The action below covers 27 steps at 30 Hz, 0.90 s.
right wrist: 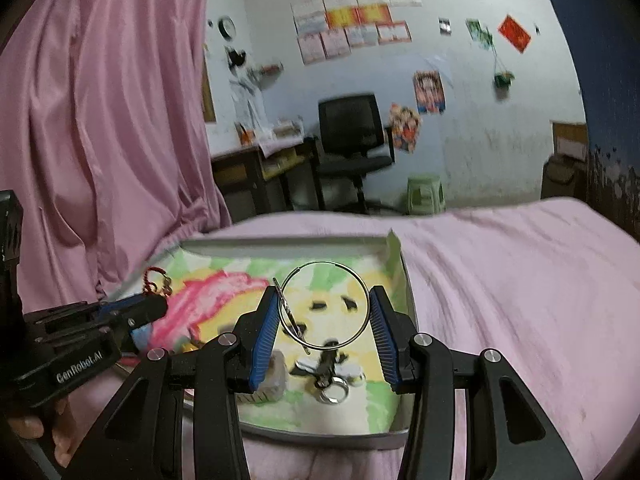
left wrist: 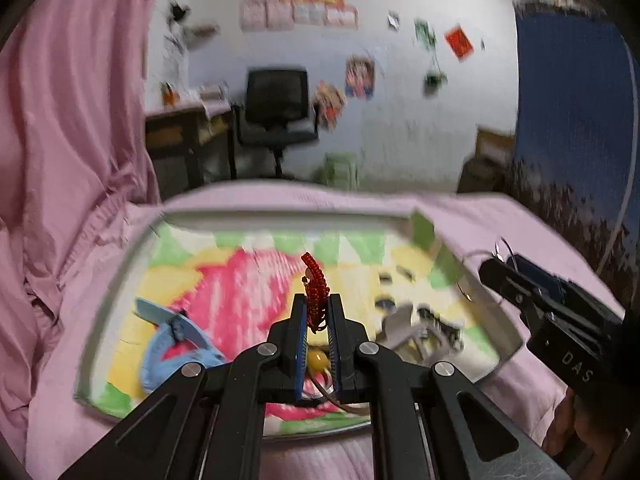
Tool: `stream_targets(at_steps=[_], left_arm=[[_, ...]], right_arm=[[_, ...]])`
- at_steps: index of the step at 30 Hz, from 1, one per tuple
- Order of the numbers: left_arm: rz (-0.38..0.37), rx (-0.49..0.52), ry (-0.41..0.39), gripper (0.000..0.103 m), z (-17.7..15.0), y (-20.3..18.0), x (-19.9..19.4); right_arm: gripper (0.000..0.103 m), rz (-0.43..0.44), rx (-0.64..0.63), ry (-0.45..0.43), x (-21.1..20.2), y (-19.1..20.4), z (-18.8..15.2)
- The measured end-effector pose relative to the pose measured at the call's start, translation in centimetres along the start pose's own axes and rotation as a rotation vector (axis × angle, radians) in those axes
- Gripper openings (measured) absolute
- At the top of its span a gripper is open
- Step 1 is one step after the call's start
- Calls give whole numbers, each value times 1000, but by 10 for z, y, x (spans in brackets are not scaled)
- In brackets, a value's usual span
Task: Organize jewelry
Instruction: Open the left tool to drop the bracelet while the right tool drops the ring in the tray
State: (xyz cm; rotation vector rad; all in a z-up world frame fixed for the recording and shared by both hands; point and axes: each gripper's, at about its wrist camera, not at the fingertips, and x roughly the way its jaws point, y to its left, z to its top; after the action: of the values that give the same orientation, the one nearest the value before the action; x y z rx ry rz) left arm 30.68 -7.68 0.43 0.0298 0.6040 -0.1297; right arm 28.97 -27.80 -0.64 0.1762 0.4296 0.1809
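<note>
Red knotted cord piece [left wrist: 316, 292] is judged light, soft and floppy; no crush risk, but it sags and can swing. Best taken at the woven middle, where the braid is thickest, not at the loose end. A yellow bead [left wrist: 316, 358] and a brown cord tail hang below it, so snagging on the tray [left wrist: 120, 264] rim is a possible fault.

Left gripper [left wrist: 317, 312]: fingers drawn narrow, pinched on the cord's braided section. The upper end of the cord curls free above the fingertips. The piece is held above the tray's printed lining, not resting on it.

Silver hoop [right wrist: 325, 307] is judged light, thin, stiff wire; slippery metal, likely to bend or spring out if squeezed hard across its width. A hold on the rim near its clasp is preferred.

Right gripper [right wrist: 324, 312]: fingers moderately open, roughly at hoop width. The left pad [right wrist: 267, 332] is at the hoop's clasp side; the right pad appears to just meet the rim. Whether it is truly clamped cannot be told. The hoop is upright over the tray.

Left in the tray: a blue item [left wrist: 176, 344], metal rings and a clasp cluster [right wrist: 334, 376], and a small pale container [right wrist: 276, 380]. The tray sits on the pink bedspread [right wrist: 500, 280].
</note>
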Motion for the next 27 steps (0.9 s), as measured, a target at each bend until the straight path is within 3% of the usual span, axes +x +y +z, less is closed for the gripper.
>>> stream_targets(at_steps=[6,13,27], left_arm=[[27,19,122,10,-5,-5,23],[30,42,132,10,-6,-11,24],[22,16,179,10,-7,-4,36]], right_arm=[[40,-26,9,146,25,-5,-15],[40,-32,0,241,41,-3,-27],[41,-28,-2,275,49,0,-29]])
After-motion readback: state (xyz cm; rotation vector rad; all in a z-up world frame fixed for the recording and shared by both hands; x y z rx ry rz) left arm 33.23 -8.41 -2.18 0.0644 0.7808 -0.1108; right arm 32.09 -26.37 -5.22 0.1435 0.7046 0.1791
